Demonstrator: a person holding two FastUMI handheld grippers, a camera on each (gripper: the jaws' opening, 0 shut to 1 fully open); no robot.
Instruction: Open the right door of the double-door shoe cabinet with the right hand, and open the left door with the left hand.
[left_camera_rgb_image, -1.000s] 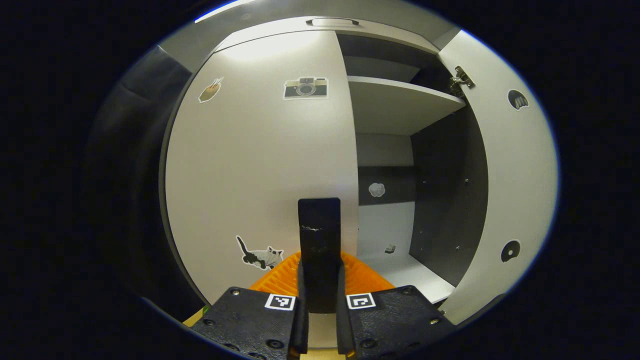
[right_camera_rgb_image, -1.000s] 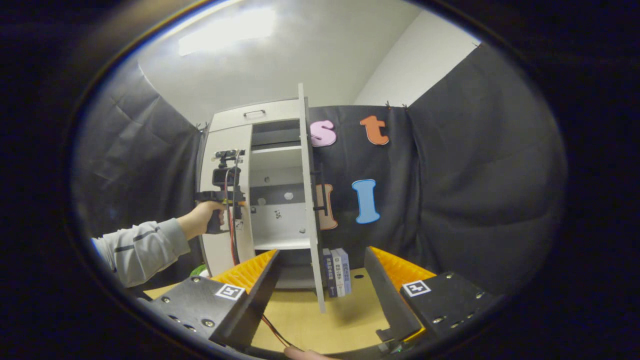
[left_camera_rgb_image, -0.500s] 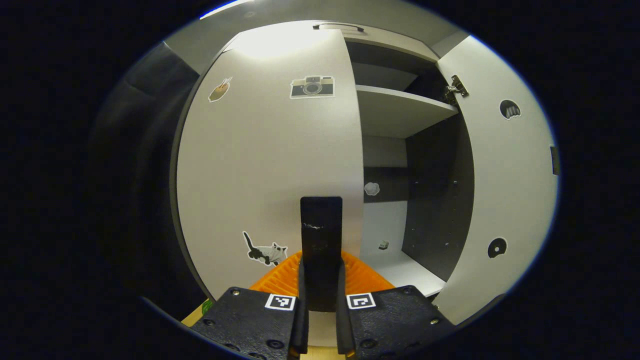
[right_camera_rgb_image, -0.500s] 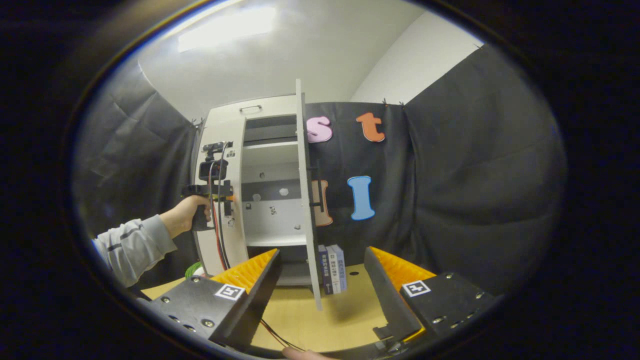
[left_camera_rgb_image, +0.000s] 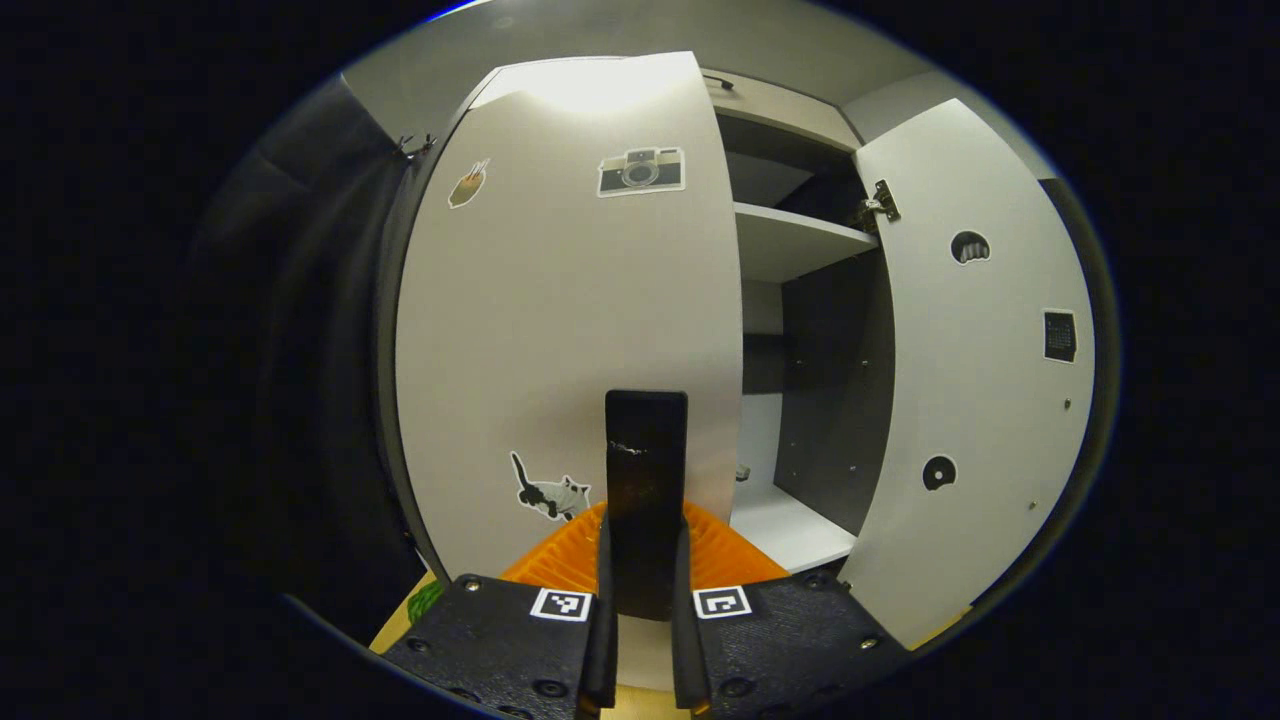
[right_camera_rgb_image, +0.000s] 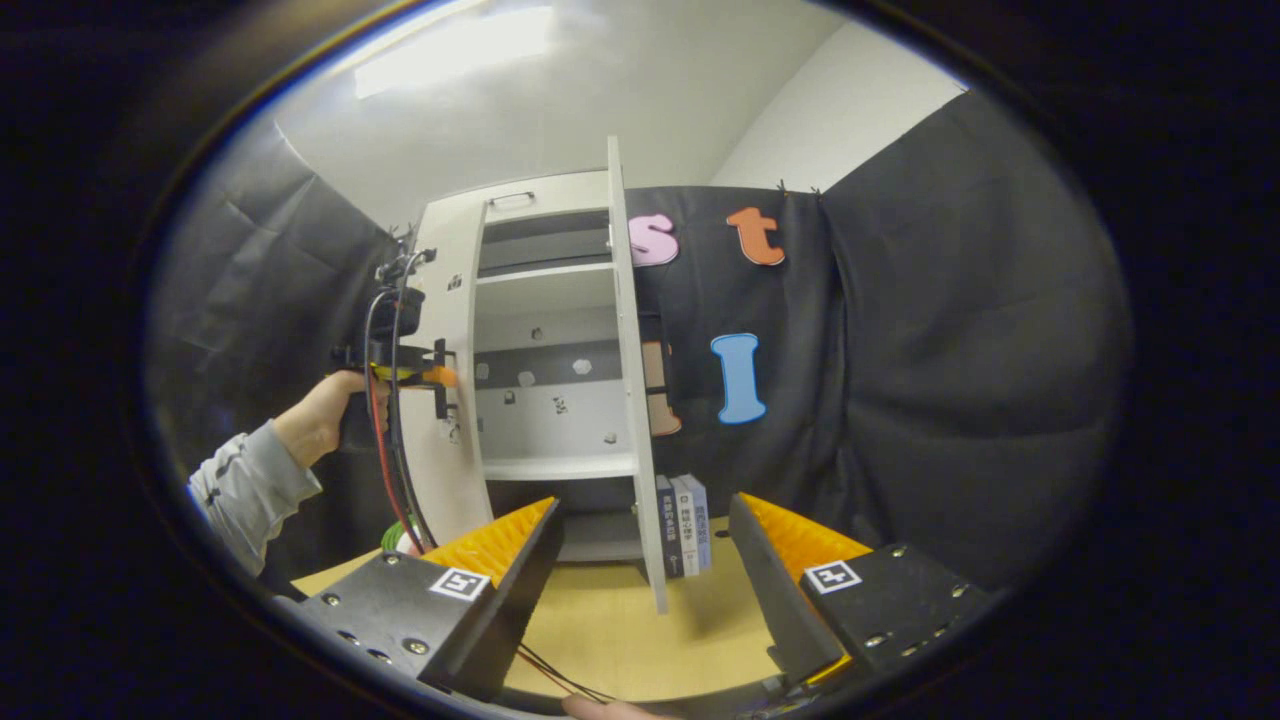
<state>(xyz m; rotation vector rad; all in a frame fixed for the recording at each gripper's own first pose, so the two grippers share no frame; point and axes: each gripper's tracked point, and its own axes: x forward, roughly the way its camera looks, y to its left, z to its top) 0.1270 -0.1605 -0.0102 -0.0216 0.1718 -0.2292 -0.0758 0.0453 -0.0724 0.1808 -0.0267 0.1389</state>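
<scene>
Up close, the left tool (left_camera_rgb_image: 640, 560) pinches the flat black handle (left_camera_rgb_image: 646, 450) of the sticker-dotted matte white left door (left_camera_rgb_image: 560, 330); farther back, the right tool (right_camera_rgb_image: 640, 560) gapes wide before the edge-on white right door (right_camera_rgb_image: 632, 380), upright books (right_camera_rgb_image: 684, 522) at the wooden counter's (right_camera_rgb_image: 620, 640) back edge.

A pale wooden table (right_camera_rgb_image: 620, 640) carries a white cabinet (right_camera_rgb_image: 450, 470) that stands upright at its far side, against the black cloth wall. Just beside the cabinet's right flank, a short row of books (right_camera_rgb_image: 683, 523) stands upright on the tabletop, spines facing out, partly hidden behind the edge of an open door. A round dark hole (right_camera_rgb_image: 712, 565) marks the wood just in front of the books. At the cabinet's left foot lies a small green object (right_camera_rgb_image: 392, 538), too hidden to identify; the left gripper view catches it at the table's near corner. Thin cables (right_camera_rgb_image: 560, 675) trail across the table's near edge.
</scene>
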